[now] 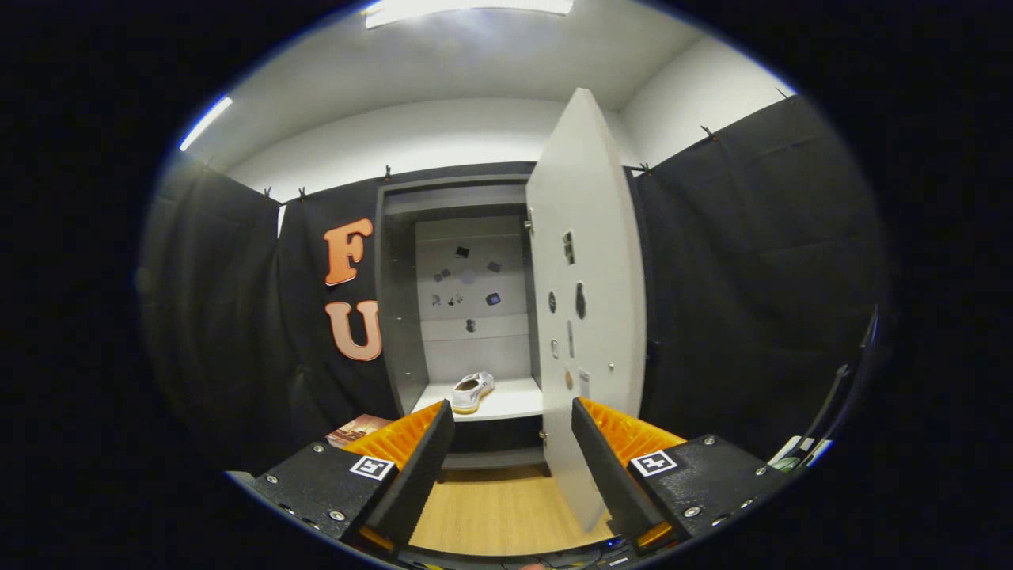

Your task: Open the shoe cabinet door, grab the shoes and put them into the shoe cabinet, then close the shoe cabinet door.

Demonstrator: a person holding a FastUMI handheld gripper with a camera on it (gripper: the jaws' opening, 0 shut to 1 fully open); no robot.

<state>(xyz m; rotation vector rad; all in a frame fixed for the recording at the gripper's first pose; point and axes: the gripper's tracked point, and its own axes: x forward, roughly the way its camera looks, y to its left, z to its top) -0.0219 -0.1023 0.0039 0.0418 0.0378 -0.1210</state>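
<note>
Door open, shoe shelved.
Your gripper is spread, empty; door edge sits by the right finger (shoe beyond).

cabinet shelf, white shoe on it

Wooden floor, white ceiling

A staged recording booth is being shown, not a lived-in home: black cloth is being held up by clips as walls, a lone shoe cabinet is being stood against it on wood flooring, and ceiling strip lights are being used overhead.
</note>
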